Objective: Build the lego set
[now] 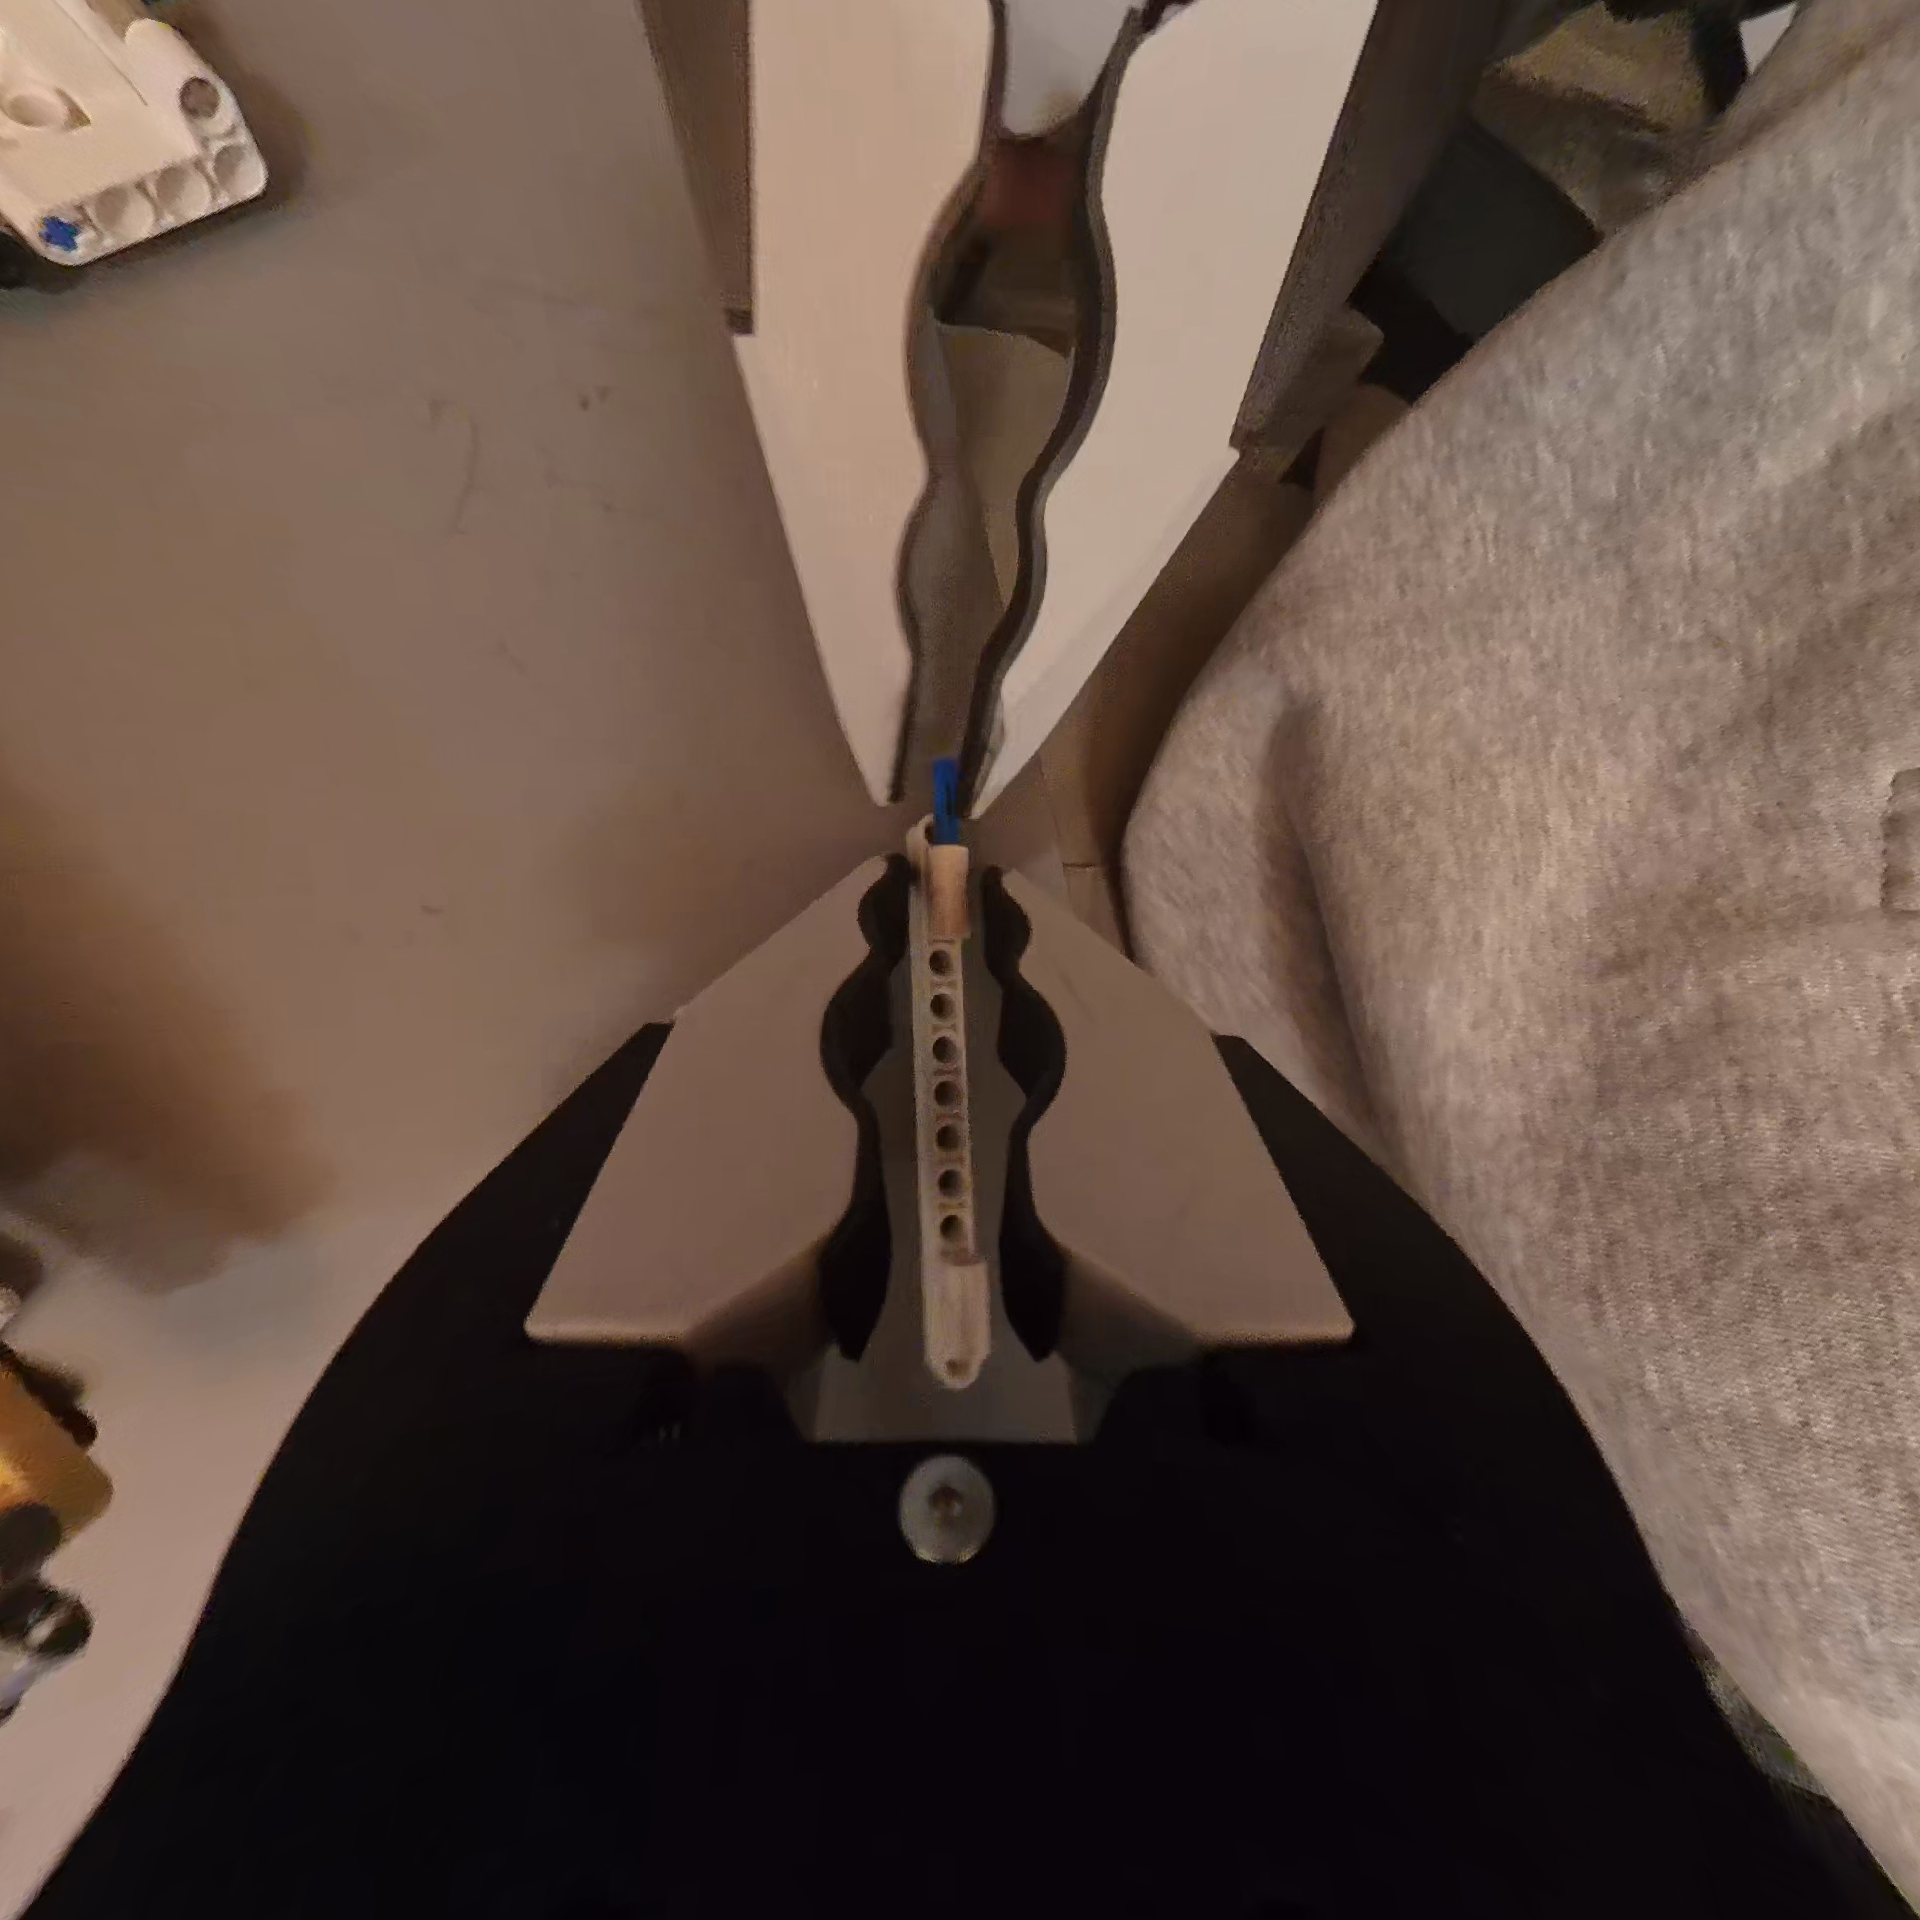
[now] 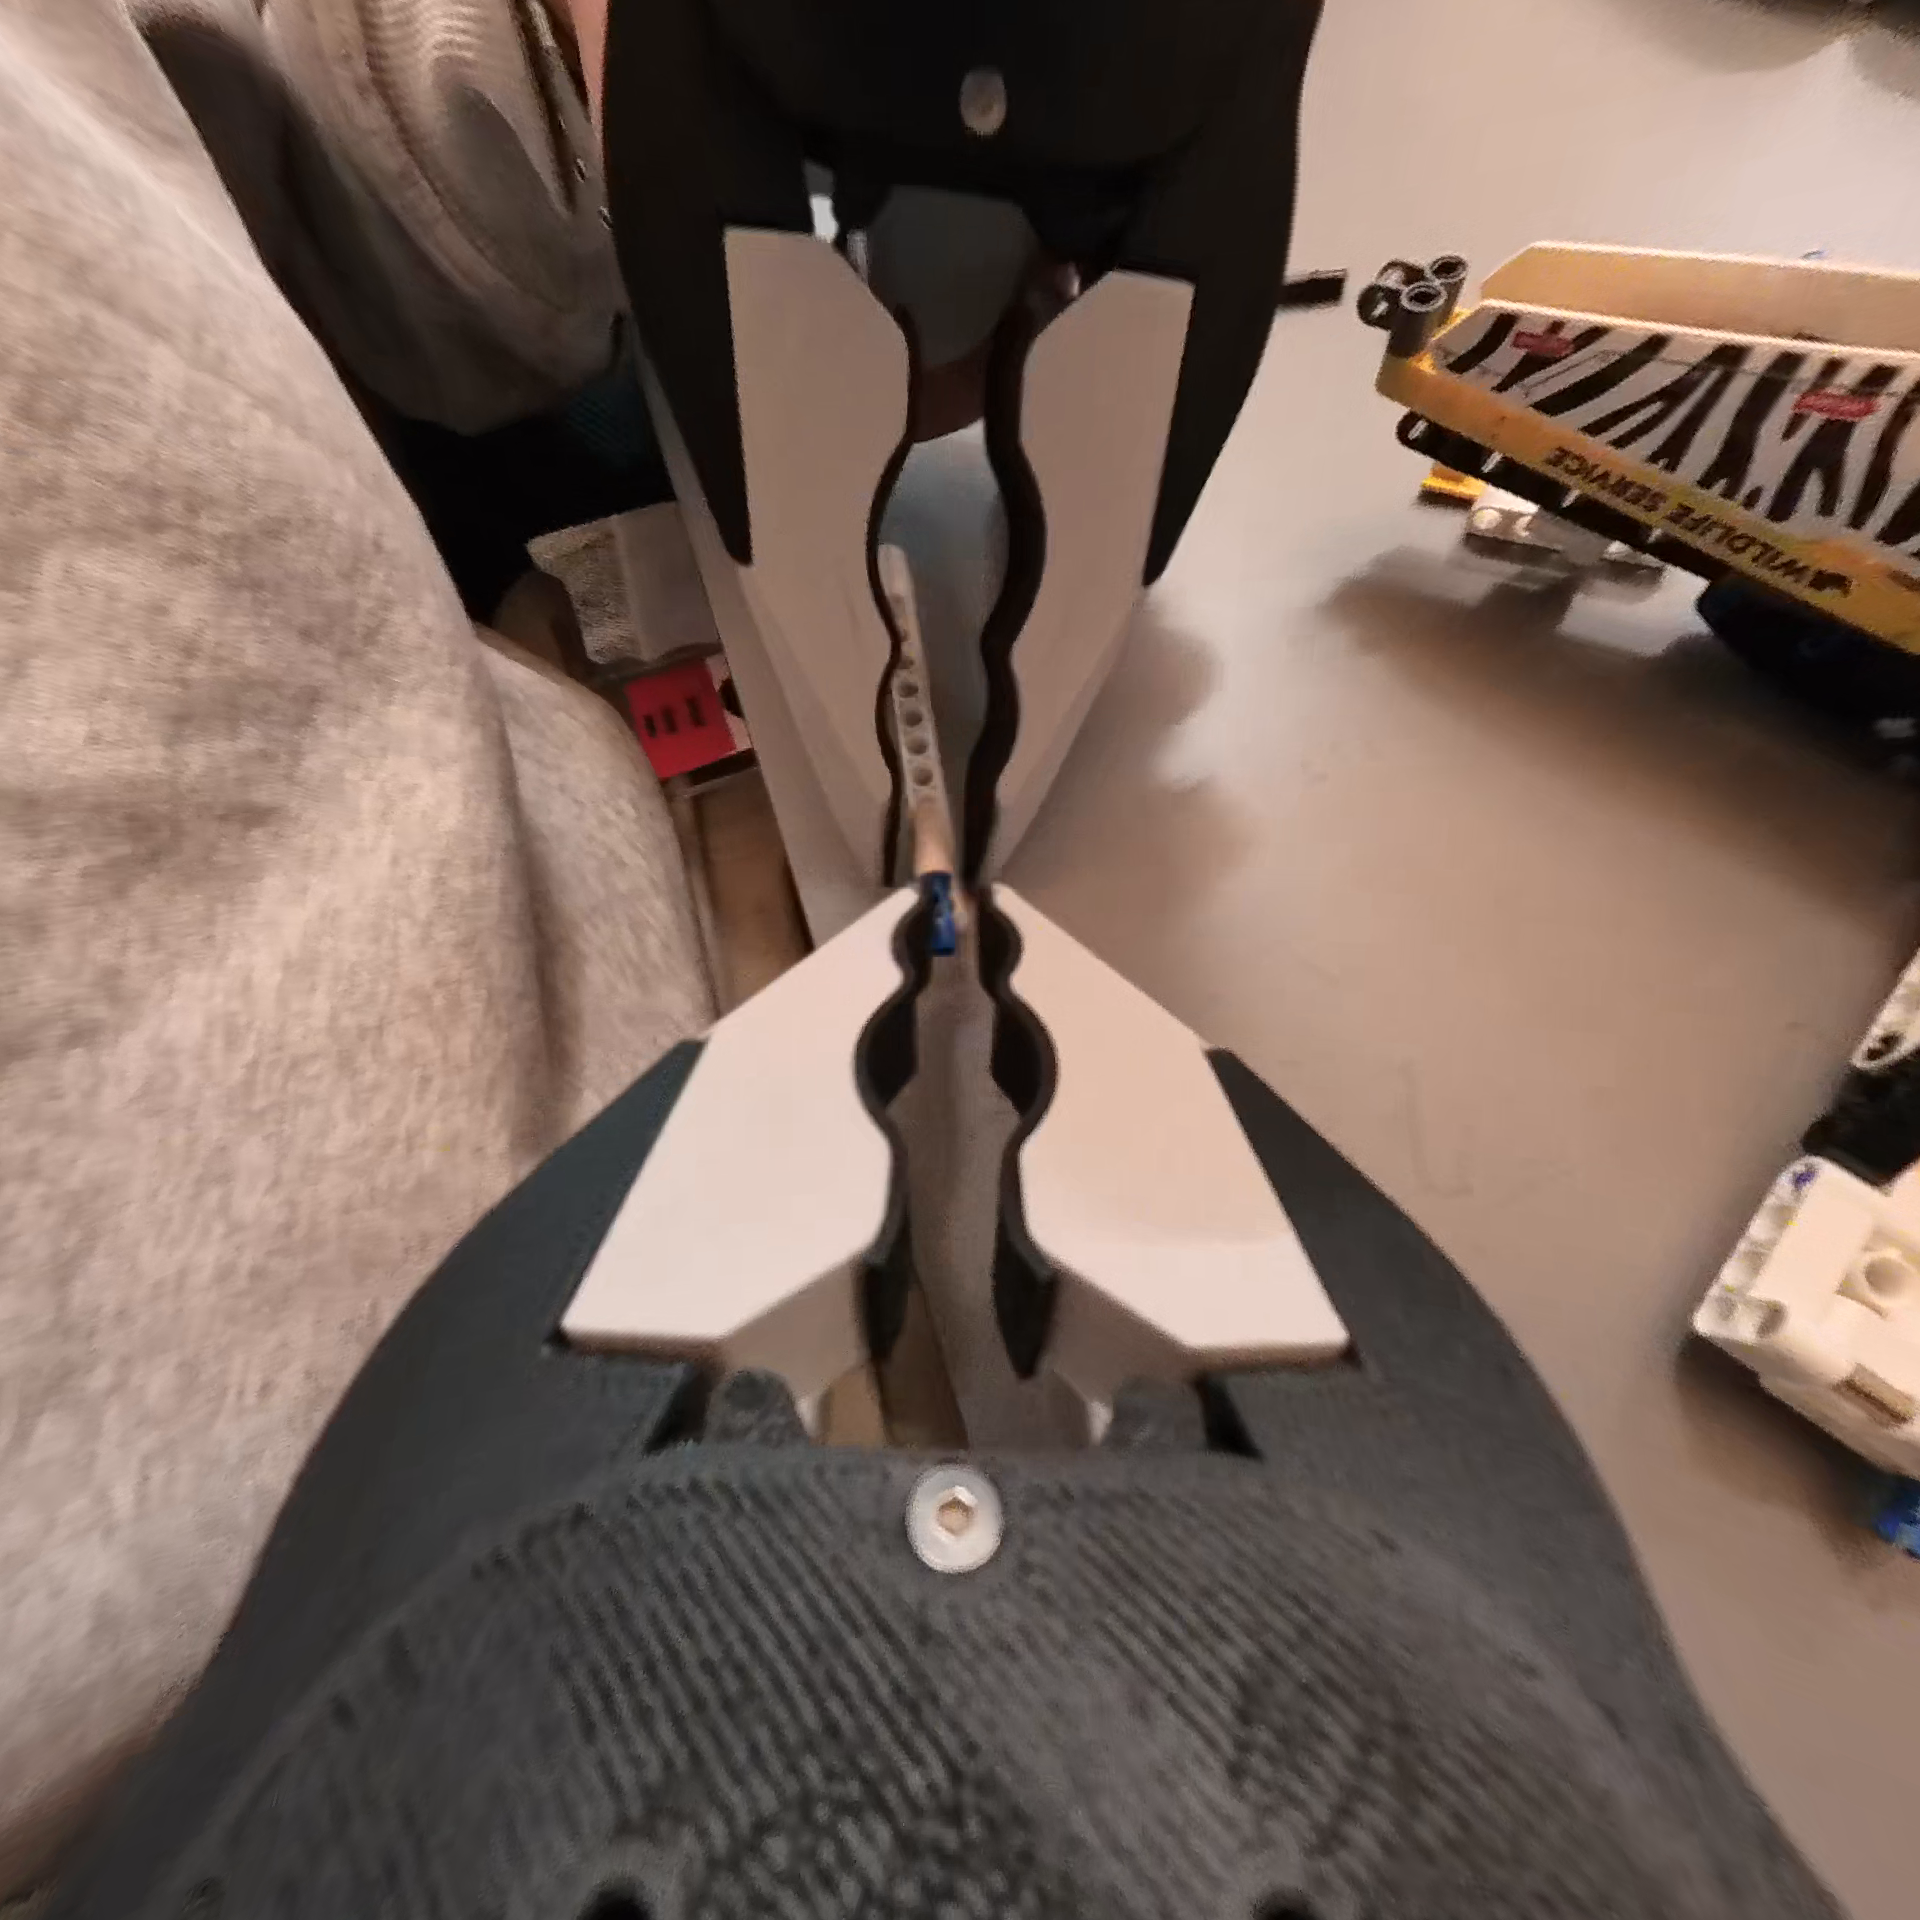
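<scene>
A: What does the surface look like?

B: It is a plain, pale grey-beige tabletop (image 2: pixel 1351 935) in warm light, with some faint scuff marks. On the side toward the person, grey fleece clothing (image 1: pixel 1558 935) fills a big part of both views and hides the room behind it.

A: Which things lie around?

B: In the right wrist view a yellow vehicle model (image 2: pixel 1683 416) with a white panel of black zebra stripes stands far on the right. A white block assembly (image 2: pixel 1818 1320) with round holes lies near the right edge. In the left wrist view a similar white piece (image 1: pixel 114 135) is in the upper left corner. Something brass-coloured at the lower left edge is too blurred to tell.

A: And the tools?

B: They meet tip to tip above the tabletop. The left tool (image 1: pixel 940 862) is closed narrow on a light grey beam (image 1: pixel 945 1101) with a row of holes, which lies along its fingers. The right tool (image 2: pixel 945 914) is also nearly closed and pinches a small blue pin (image 2: pixel 940 914) at its tips. The pin sits right at the end of the beam. Each tool blocks the middle of the other's view.
</scene>
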`<state>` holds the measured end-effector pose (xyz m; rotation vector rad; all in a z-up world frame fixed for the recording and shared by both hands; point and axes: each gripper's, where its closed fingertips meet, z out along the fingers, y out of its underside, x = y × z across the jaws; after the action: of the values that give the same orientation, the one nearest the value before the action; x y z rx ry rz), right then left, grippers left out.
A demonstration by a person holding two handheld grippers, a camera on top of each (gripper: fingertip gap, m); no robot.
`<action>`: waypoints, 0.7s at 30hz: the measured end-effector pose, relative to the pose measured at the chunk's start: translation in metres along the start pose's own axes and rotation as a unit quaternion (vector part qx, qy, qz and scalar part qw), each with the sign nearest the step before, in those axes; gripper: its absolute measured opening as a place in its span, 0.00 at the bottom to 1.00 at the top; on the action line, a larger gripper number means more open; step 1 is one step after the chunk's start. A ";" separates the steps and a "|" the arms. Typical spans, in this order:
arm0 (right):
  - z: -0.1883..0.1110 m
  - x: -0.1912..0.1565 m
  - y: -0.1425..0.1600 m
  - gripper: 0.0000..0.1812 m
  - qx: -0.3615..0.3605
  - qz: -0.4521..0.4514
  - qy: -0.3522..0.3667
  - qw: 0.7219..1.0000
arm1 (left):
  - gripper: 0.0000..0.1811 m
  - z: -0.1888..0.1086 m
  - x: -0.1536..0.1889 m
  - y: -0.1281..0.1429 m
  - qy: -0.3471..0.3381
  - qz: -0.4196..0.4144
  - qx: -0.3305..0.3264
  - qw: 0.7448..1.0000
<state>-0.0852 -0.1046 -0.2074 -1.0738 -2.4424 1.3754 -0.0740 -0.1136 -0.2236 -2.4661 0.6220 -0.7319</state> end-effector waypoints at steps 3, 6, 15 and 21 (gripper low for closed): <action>-0.003 0.003 0.001 0.00 0.003 0.019 0.015 1.000 | 0.21 -0.015 -0.011 -0.003 -0.044 -0.014 0.031 0.998; -0.011 0.003 0.003 0.04 0.020 0.050 0.017 0.998 | 0.22 -0.037 -0.016 -0.005 -0.073 -0.039 0.087 0.993; -0.003 0.000 0.001 0.14 0.012 -0.033 0.043 0.998 | 0.22 -0.028 0.011 0.032 -0.072 -0.077 0.072 0.992; 0.010 0.002 0.008 0.04 -0.026 0.106 0.015 0.994 | 0.24 -0.030 0.009 0.036 -0.094 -0.090 0.085 0.988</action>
<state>-0.0874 -0.1076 -0.2198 -1.3907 -2.4133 1.3475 -0.0947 -0.1563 -0.2186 -2.4157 0.2593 -0.5836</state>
